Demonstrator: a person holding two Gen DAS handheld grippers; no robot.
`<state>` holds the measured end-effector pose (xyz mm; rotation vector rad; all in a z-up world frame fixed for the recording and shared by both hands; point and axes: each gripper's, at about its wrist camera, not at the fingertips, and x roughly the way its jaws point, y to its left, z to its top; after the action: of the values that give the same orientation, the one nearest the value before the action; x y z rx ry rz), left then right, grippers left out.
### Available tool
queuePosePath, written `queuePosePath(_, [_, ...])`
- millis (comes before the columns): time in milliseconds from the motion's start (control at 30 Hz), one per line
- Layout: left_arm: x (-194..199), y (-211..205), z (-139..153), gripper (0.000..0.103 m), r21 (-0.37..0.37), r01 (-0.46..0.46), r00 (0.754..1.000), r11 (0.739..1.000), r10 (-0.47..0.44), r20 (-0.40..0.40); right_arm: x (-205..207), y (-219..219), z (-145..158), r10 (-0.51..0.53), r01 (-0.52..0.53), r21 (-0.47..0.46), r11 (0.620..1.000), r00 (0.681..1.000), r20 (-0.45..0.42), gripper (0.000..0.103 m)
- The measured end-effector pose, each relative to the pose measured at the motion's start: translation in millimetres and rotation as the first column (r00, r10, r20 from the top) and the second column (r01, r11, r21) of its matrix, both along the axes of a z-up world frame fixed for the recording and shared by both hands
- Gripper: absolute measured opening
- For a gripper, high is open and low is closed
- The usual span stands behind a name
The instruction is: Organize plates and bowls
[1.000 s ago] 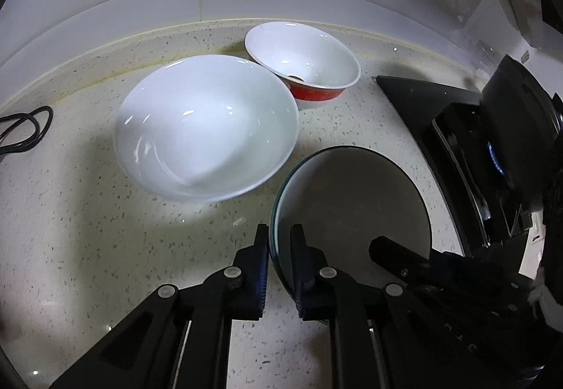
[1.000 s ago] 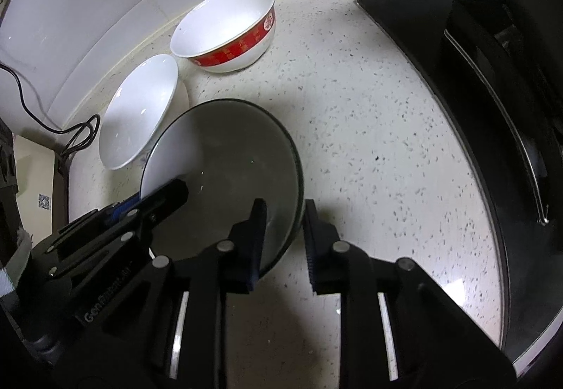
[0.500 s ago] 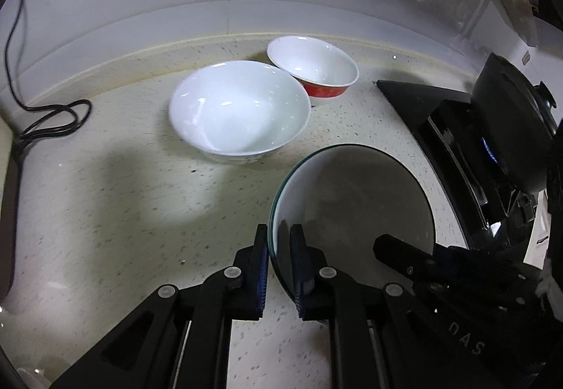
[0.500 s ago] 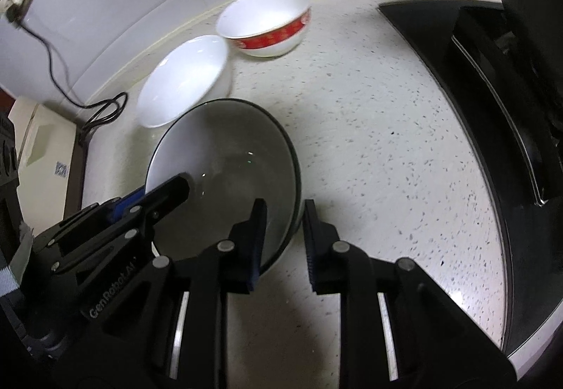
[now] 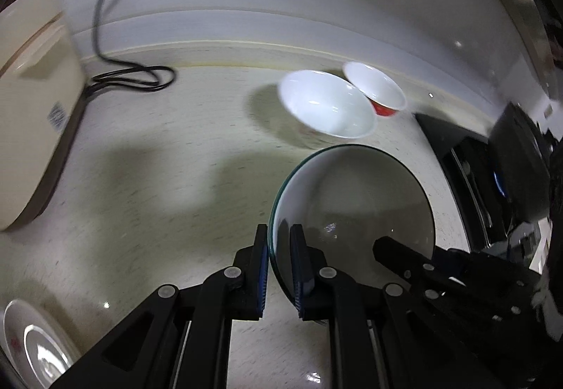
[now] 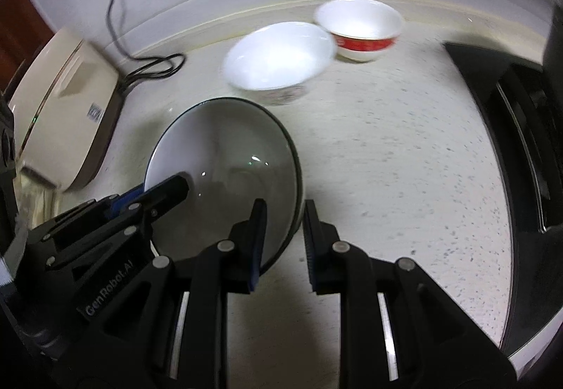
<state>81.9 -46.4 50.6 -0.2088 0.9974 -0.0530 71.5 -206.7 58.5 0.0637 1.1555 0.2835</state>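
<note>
A dark-rimmed bowl (image 5: pixel 355 192) (image 6: pixel 228 156) hangs above the speckled counter, held from both sides. My left gripper (image 5: pixel 279 248) is shut on its left rim; my right gripper (image 6: pixel 283 230) is shut on its right rim. Each view shows the other gripper's fingers on the far side of the bowl. Behind it on the counter stand a plain white bowl (image 5: pixel 327 107) (image 6: pixel 278 54) and a white bowl with a red band (image 5: pixel 378 91) (image 6: pixel 362 26), side by side near the wall.
A beige appliance (image 5: pixel 31 100) (image 6: pixel 59 114) with a black cable (image 5: pixel 137 79) stands at the left. A black stove (image 6: pixel 510 128) (image 5: pixel 492 170) fills the right side. A white plate (image 5: pixel 31 346) lies at the lower left in the left wrist view.
Both grippers have carried the dark-rimmed bowl up and to the left, away from the two white bowls. The beige appliance and the white plate have come into view.
</note>
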Motion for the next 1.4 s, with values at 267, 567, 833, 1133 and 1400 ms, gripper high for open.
queuePosePath(267, [-23.1, 31.0, -5.4, 0.012, -0.018, -0.096, 0.995, 0.995, 0.095, -0.022, -11.1, 34.7, 0.6, 0.106, -0.105, -0.04, 0.994, 0.994, 0.011, 0.024])
queuePosePath(567, [-29.6, 51.5, -20.7, 0.012, -0.036, -0.158, 0.986, 0.987, 0.155, -0.068, -13.3, 61.2, -6.5, 0.166, -0.166, -0.064, 0.984, 0.986, 0.007, 0.024])
queuePosePath(833, [-30.9, 61.3, -27.4, 0.012, -0.038, -0.181, 0.98, 0.983, 0.177, -0.087, -11.1, 74.1, -8.5, 0.199, -0.197, -0.081, 0.977, 0.98, 0.016, 0.024])
queuePosePath(1133, [-31.9, 67.5, -34.2, 0.012, -0.023, -0.202, 0.974, 0.979, 0.199, -0.106, -9.4, 82.4, -16.9, 0.221, -0.221, -0.074, 0.972, 0.975, -0.007, 0.024])
queuePosePath(1400, [-33.3, 73.5, -39.8, 0.012, -0.005, -0.221, 0.968, 0.975, 0.219, -0.122, -11.3, 90.5, -27.4, 0.242, -0.244, -0.064, 0.968, 0.969, -0.039, 0.024])
